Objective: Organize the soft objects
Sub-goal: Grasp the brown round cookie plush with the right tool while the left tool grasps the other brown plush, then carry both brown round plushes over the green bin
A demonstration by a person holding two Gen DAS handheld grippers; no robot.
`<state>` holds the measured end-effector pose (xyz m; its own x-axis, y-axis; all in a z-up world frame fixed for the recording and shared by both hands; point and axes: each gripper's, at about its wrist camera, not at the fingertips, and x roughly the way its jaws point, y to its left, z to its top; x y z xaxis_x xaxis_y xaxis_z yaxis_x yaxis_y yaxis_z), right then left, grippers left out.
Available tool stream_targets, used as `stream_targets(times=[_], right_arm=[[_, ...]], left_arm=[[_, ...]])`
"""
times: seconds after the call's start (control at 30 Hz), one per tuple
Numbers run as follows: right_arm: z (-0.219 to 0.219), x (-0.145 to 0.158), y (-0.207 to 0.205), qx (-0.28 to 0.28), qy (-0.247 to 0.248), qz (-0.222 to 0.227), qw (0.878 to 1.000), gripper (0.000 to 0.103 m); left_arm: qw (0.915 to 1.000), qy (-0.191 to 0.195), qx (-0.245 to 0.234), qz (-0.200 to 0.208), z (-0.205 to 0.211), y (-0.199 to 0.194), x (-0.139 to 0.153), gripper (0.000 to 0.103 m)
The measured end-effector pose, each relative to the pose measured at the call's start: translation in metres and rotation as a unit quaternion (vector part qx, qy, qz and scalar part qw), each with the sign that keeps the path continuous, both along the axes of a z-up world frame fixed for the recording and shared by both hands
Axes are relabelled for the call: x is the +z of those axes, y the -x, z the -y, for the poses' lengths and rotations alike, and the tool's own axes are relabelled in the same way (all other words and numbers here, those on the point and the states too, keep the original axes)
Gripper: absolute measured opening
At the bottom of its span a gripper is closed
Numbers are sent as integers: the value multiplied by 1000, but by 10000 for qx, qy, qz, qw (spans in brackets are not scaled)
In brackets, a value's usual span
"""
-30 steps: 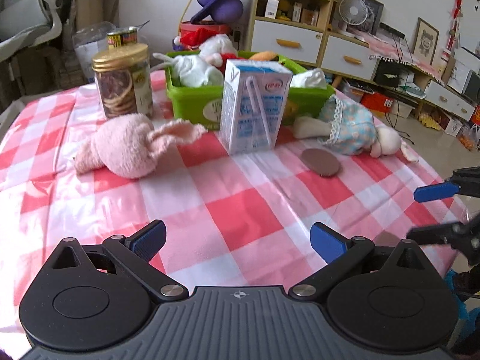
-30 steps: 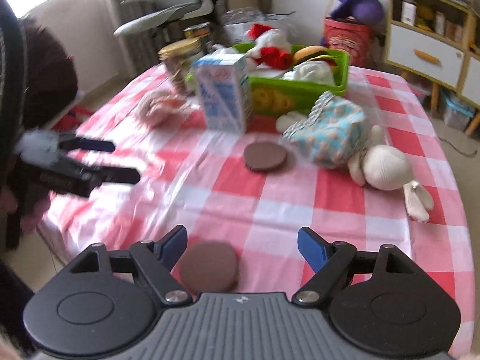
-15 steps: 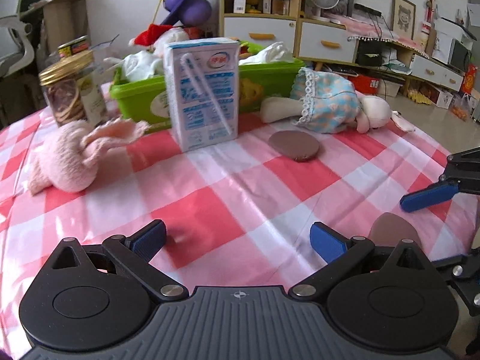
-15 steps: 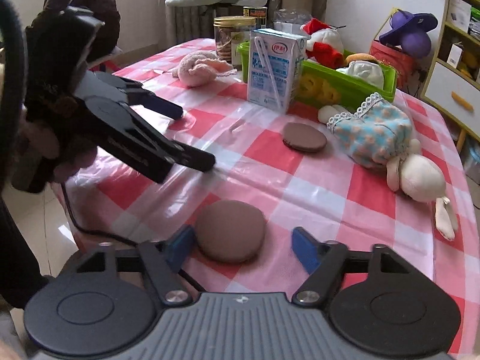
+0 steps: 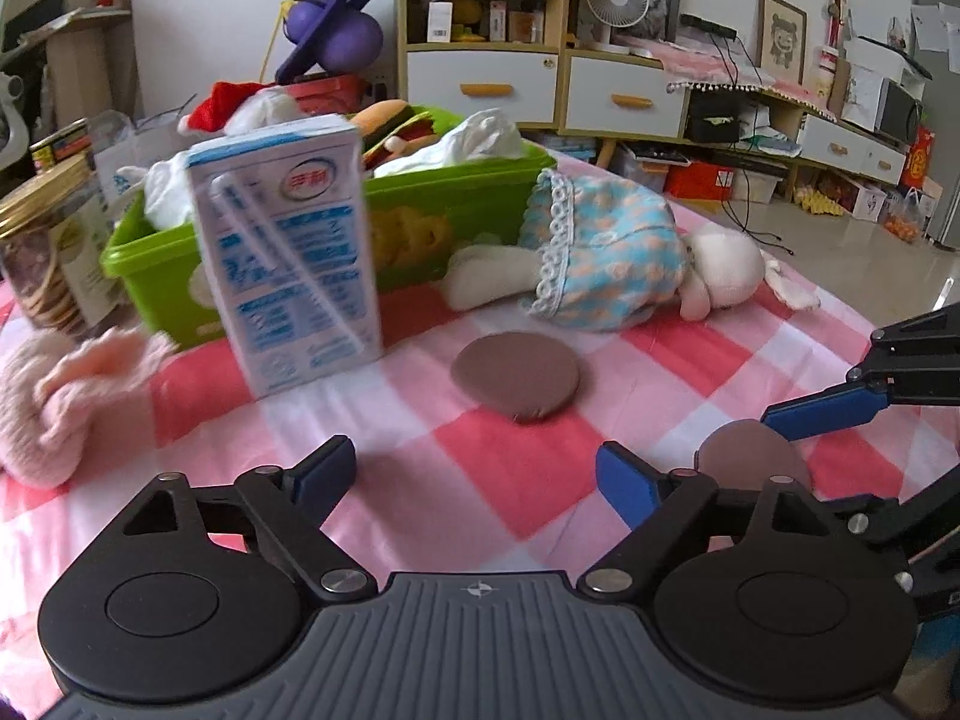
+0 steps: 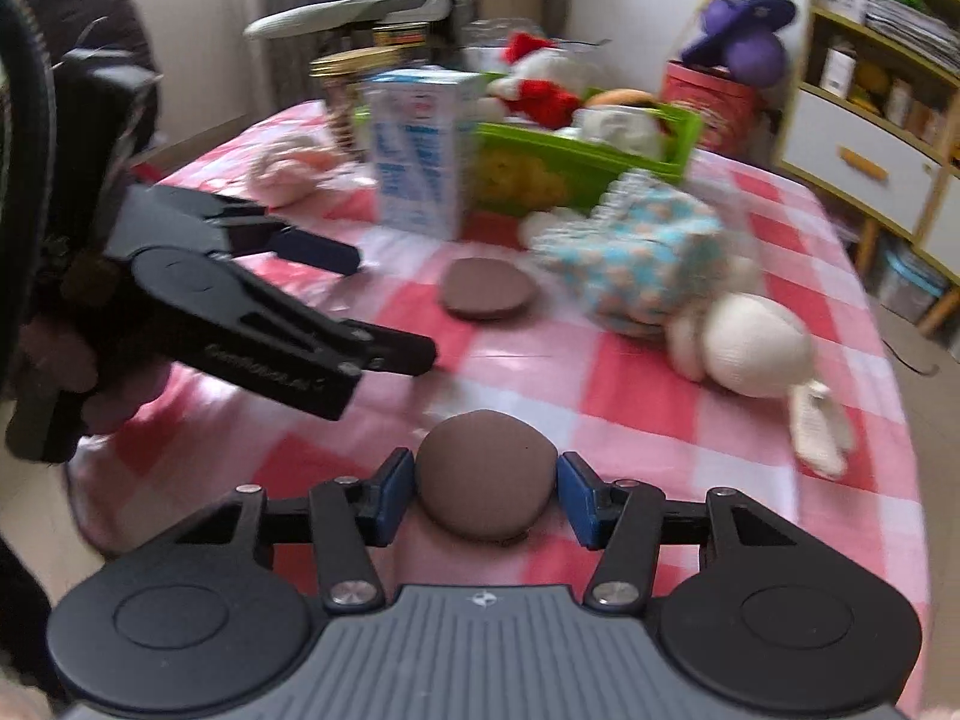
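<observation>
My right gripper (image 6: 486, 495) is shut on a brown soft round pad (image 6: 485, 489) at the table's near edge; the pad also shows in the left wrist view (image 5: 744, 456). My left gripper (image 5: 474, 474) is open and empty over the checked cloth. A second brown pad (image 5: 516, 375) lies in the middle of the table. A rabbit doll in a blue dress (image 5: 606, 264) lies beside the green basket (image 5: 420, 222), which holds several plush toys. A pink plush (image 5: 60, 384) lies at the left.
A milk carton (image 5: 288, 252) stands in front of the basket. A jar of biscuits (image 5: 48, 252) stands at the far left. Shelves and drawers (image 5: 558, 84) line the wall behind the table. The table edge is near on the right.
My right gripper has closed its fingers onto the near brown pad. My left gripper has moved forward and right, closer to the carton and the middle pad.
</observation>
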<state>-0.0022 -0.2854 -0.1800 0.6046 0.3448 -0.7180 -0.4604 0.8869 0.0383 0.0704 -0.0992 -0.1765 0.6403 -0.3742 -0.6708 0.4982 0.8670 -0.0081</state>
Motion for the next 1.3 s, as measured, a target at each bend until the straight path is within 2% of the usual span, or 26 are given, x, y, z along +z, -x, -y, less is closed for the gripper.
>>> stream_targets(times=[0.13, 0.33, 0.57, 0.87, 1.3], right_arm=[[12, 0, -7, -278, -15, -28, 9996, 28], [15, 0, -8, -361, 3, -21, 9993, 28], [11, 0, -13, -409, 18, -25, 9992, 28], [6, 3, -16, -476, 47, -25, 9989, 28], [-10, 25, -27, -612, -178, 148, 9979, 28]], left_arm=[[9999, 97, 55, -13, 8, -9, 0, 77], [9999, 139, 95, 39, 17, -16, 0, 72], [9997, 217, 140, 17, 17, -22, 2, 54], [9988, 373, 159, -269, 4, -24, 9, 50], [9986, 346, 362, -186, -43, -8, 27, 46]])
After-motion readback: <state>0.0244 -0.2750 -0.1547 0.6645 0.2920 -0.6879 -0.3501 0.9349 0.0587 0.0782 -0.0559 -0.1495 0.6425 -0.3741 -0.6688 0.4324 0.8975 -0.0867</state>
